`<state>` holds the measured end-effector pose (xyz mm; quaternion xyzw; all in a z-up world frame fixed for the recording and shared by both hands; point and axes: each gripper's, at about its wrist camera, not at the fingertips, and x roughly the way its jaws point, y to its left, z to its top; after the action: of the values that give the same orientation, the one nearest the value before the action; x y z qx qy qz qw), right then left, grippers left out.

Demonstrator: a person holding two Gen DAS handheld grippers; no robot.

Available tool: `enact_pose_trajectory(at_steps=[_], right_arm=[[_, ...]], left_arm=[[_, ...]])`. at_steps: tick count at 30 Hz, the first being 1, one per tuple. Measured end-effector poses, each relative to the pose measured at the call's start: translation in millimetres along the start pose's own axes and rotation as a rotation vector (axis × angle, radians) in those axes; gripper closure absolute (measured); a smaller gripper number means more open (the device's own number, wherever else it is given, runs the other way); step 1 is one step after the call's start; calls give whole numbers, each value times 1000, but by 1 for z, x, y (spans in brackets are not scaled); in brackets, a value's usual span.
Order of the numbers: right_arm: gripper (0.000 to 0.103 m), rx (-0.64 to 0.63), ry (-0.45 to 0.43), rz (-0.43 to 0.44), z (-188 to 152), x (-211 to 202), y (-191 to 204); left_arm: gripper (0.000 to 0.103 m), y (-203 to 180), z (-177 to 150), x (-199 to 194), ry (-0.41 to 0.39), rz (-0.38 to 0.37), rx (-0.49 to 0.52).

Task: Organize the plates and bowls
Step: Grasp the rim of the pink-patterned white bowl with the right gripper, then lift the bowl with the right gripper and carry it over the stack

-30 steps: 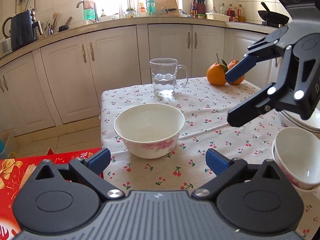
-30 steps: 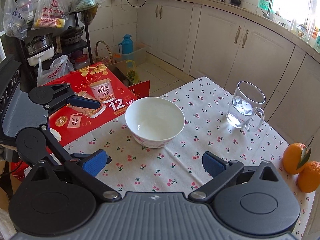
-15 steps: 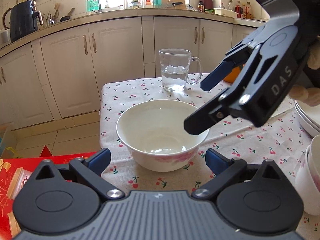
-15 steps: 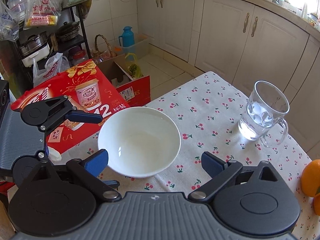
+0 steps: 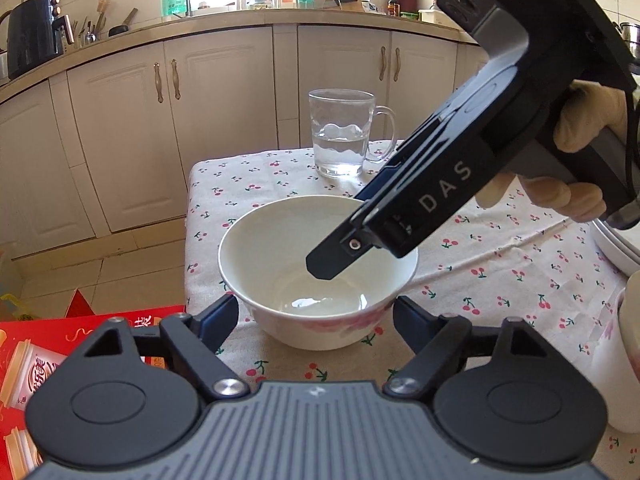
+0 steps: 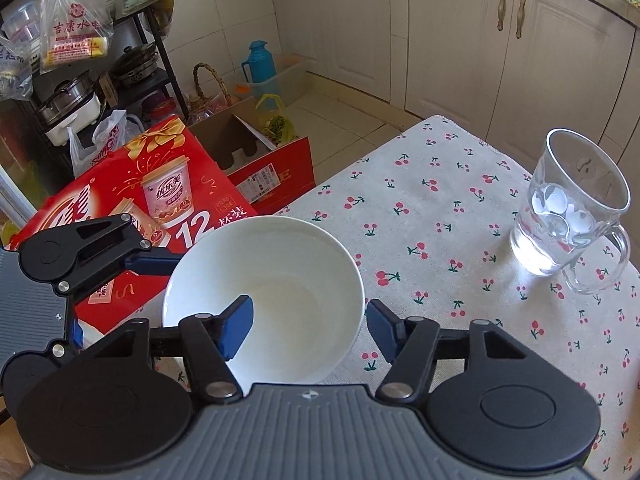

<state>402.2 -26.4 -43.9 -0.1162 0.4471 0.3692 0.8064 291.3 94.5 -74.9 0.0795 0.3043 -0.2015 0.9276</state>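
A white bowl (image 5: 280, 248) with a pink flower pattern stands near the left edge of the table; it also shows in the right wrist view (image 6: 280, 264). My right gripper (image 6: 308, 326) is open and straddles the bowl's right rim, one finger inside the bowl and one outside. In the left wrist view the right gripper (image 5: 344, 240) reaches down into the bowl. My left gripper (image 5: 316, 314) is open, low at the bowl's near side, a finger on each side of it. More white bowls (image 5: 624, 360) and plates (image 5: 612, 240) show at the right edge.
A glass mug (image 5: 340, 136) with water stands at the table's far side, also in the right wrist view (image 6: 568, 208). A red carton (image 6: 132, 192) sits on the floor left of the table. Kitchen cabinets (image 5: 224, 120) stand behind.
Both grippers have closed in on the bowl. The right gripper has come down so one finger is inside the rim. The left gripper has moved forward to the bowl's near side.
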Motion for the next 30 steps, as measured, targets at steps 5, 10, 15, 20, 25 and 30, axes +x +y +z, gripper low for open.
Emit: enact_pose_trajectory(at_steps=[5,10,15,20,25,30], right_arm=[[39,-2,0,7,-1,2,1],[40,0,-1,12,-2,0,1],[40,-5,3,14,-5,-4,4],[40,-7,-5,17,-11,-17,9],[39,-2,-17,28,-19,-36,16],[39,-11,-38,32,-33,-62,29]], left_arm=[[20,-2,1,0,1,2,12],[20,-3,2,-2,8,5,19],[20,-8,3,-6,15,3,25],[20,-17,5,-17,17,1,37],[20,-28,4,-36,13,-10,38],[20,-45,4,-59,7,-19,47]])
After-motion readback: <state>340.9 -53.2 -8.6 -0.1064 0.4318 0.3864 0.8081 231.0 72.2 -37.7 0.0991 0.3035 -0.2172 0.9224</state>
